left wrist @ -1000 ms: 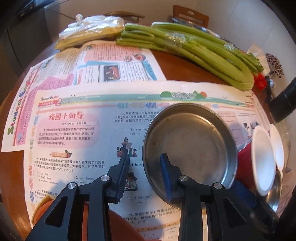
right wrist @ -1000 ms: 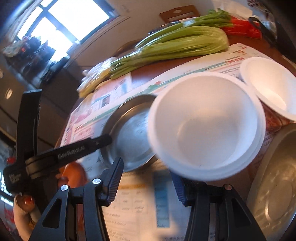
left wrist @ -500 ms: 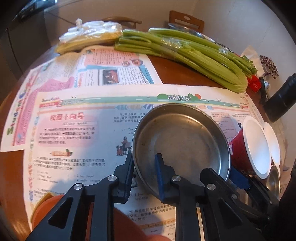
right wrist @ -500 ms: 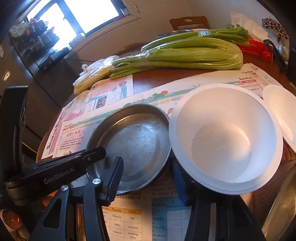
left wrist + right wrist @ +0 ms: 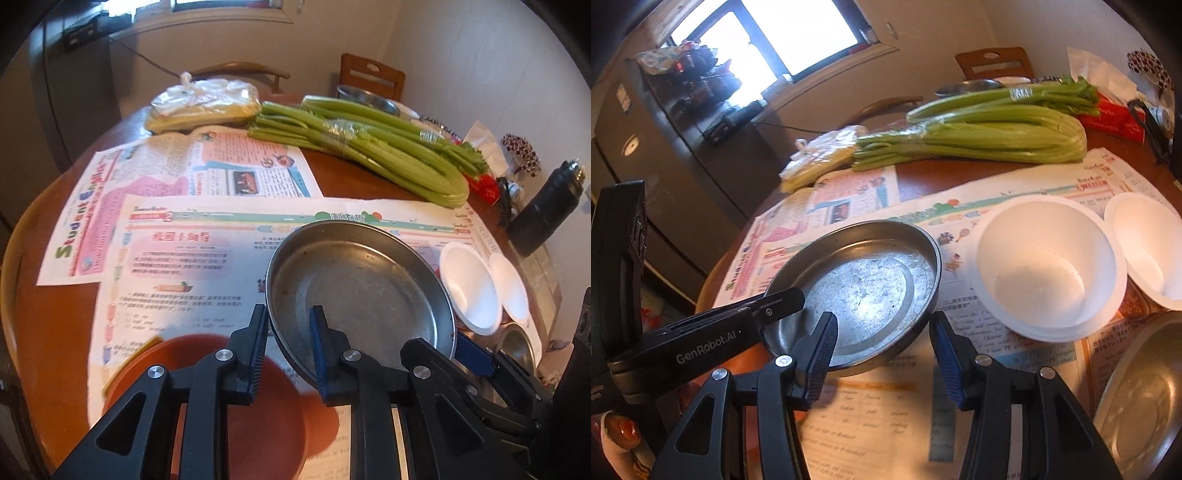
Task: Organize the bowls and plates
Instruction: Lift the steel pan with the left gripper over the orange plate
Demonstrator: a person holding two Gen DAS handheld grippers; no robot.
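The metal plate [image 5: 360, 295] is pinched at its near rim by the left tongs [image 5: 290, 350], one finger outside the rim and one inside the dish. It is seen tilted, its near edge raised off the newspaper [image 5: 192, 266] that covers the desk [image 5: 48, 332]; whether the far edge touches the paper cannot be told. An orange-brown plate [image 5: 236, 398] lies just below the left tongs, at the near edge of the desk.

The right tongs [image 5: 882, 354] are seen with a gap between their fingers and nothing between them; in the right wrist view they hang near the plate's right rim, with a white bowl [image 5: 1049, 269] just beyond them. A second white bowl [image 5: 1148, 247] sits touching or just beside the first, and another metal dish [image 5: 1141, 398] lies at the near right.

The step in hand is judged to be the lifting of the metal plate so that it can be stacked with its like. The next move calls for the plate to be kept level enough not to slip from a rim pinch, carried clear of the white bowls, and lowered squarely onto the chosen dish before the tongs are spread.
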